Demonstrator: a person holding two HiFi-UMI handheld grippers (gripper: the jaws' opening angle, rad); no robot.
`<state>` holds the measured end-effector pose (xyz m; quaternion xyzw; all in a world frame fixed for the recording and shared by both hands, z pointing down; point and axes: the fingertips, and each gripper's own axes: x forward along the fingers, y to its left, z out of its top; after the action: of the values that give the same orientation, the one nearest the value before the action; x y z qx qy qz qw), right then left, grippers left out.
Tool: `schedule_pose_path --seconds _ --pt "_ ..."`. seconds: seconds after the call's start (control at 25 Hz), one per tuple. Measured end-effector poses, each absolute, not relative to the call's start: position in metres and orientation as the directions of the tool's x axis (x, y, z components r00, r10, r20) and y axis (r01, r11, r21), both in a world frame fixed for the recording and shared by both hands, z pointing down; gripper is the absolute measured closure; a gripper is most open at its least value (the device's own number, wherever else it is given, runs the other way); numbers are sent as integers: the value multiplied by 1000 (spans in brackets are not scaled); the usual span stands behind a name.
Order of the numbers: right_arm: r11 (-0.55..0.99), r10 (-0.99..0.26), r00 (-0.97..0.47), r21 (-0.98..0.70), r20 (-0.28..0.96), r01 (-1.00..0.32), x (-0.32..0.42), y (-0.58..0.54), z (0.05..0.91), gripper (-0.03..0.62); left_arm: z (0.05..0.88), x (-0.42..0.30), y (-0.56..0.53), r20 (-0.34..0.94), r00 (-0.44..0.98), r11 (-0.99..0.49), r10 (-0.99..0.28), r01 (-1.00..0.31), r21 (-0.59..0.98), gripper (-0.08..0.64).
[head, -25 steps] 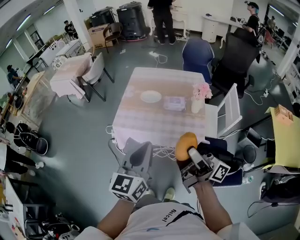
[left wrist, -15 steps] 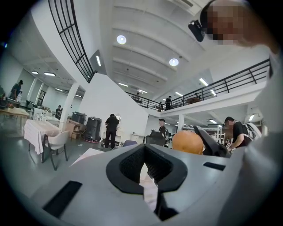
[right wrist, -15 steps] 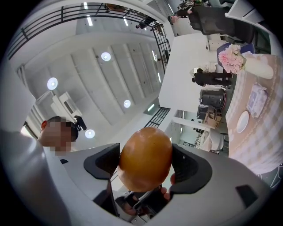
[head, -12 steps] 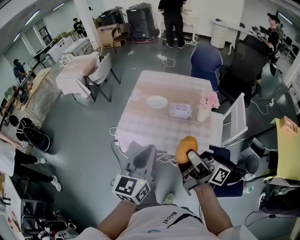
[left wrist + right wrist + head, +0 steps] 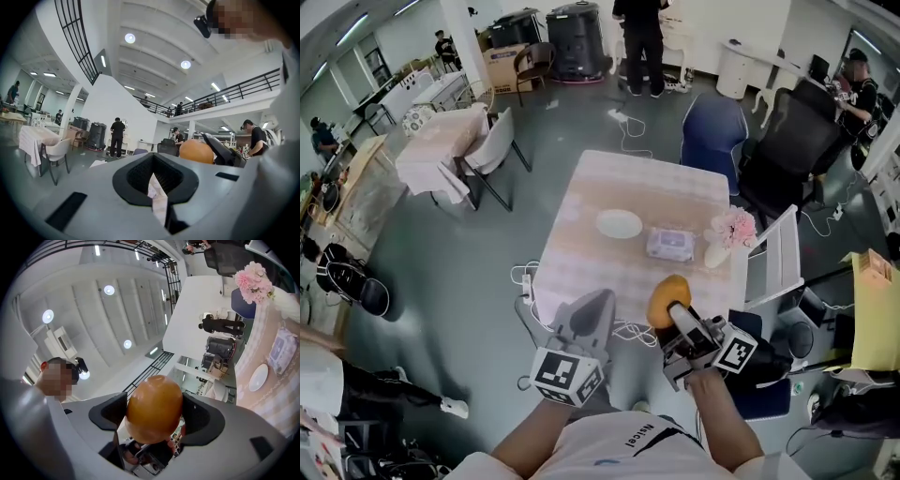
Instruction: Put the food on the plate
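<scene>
While the right tool (image 5: 673, 309) clamps orange food (image 5: 666, 292), the left tool (image 5: 598, 305) sits closed, empty

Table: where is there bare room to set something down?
The table's far half, beyond the plate, is bare, and so is the near left strip in front of the plate. The right side is crowded: a packet beside a vase of flowers.

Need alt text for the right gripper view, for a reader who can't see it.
The right hand-held gripper is shut on a round orange-brown piece of food, seen against a high ceiling. At the right edge is a table with a white plate, a packet and pink flowers.
</scene>
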<state>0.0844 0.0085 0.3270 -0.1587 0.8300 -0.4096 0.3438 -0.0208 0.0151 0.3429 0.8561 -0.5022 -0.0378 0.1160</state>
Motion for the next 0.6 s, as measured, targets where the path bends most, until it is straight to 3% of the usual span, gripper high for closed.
schedule_pose_path --seconds 0.6 --pt "524 -679 -694 -821 -241 -227 19 -135 400 236 415 -76 -121 126 590 -549 -797 -796 254 555"
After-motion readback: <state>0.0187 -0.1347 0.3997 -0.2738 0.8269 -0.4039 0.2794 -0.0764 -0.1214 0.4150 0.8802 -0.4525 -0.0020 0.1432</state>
